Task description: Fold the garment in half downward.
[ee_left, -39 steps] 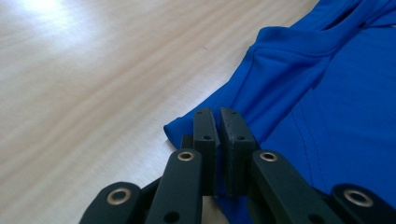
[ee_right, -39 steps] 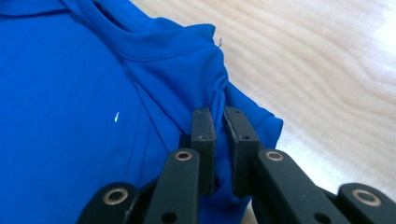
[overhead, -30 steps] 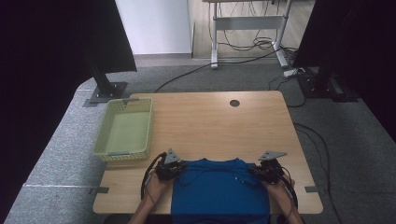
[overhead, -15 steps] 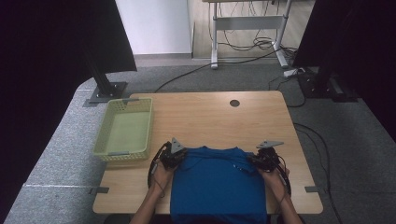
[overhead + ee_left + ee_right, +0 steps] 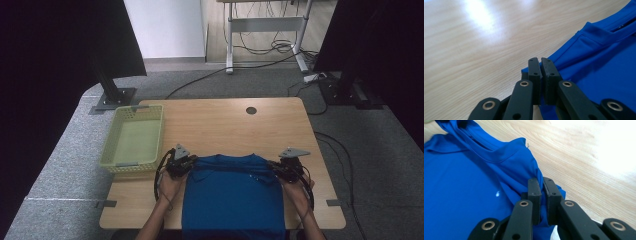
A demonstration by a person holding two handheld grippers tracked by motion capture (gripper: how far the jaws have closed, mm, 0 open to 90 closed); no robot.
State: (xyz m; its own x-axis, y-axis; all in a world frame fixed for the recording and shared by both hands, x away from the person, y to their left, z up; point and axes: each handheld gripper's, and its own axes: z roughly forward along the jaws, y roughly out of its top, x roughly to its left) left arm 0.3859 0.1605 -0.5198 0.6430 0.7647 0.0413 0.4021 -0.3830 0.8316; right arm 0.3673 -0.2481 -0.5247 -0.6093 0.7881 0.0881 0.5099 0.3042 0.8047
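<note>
Blue shirt, collared, lies front-up on near half of table, collar end twd far side, hem end hanging over near edge. Both shoulder corners pinched & lifted slightly, fabric puckered there. Small white mark on chest.

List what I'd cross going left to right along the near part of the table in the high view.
Pale green plastic basket → left tool → blue polo shirt → right tool → bare light wooden tabletop.

Left gripper and right gripper: jaws clamped shut, each pinching a shoulder of the blue shirt; forearms flank the shirt.
</note>
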